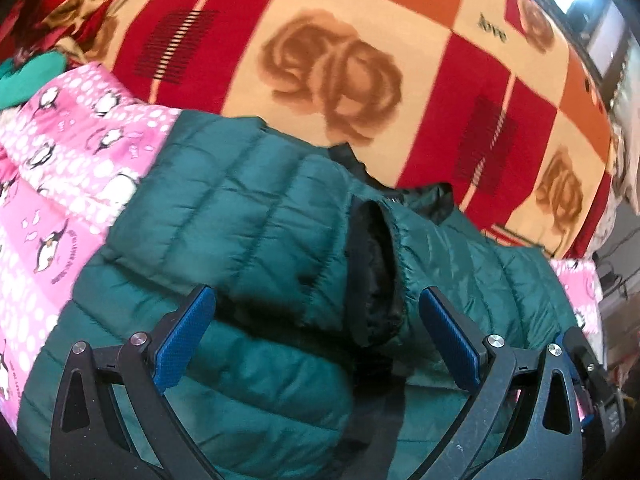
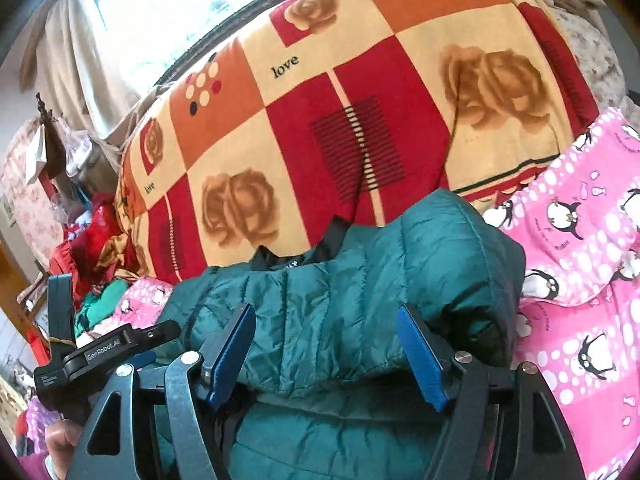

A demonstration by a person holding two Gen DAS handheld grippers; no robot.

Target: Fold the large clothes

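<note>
Where the two wrist views meet over the bed, a dark green quilted puffer jacket (image 1: 248,216) fills the lower centre of each frame, lying on a pink penguin-print sheet (image 1: 76,148). In the left wrist view a sleeve with its black-lined cuff (image 1: 374,272) lies folded across the body of the jacket, in the middle of the frame. The left gripper (image 1: 316,340) has its blue-padded jaws spread wide at the bottom of the frame, over the jacket and either side of the cuff; they close on nothing. In the right wrist view the right gripper (image 2: 326,356) also stands wide open at the bottom centre, its pads bracketing a puffed fold of the jacket (image 2: 360,280) without pinching it; whether the pads touch the fabric cannot be told. The left gripper's body (image 2: 108,352) shows at the lower left of that view. Behind the jacket, across the upper half of both frames, lies a red, orange and cream blanket with rose prints (image 2: 360,92). A heap of red and green clothes (image 2: 96,264) sits at the left edge of the right wrist view.
</note>
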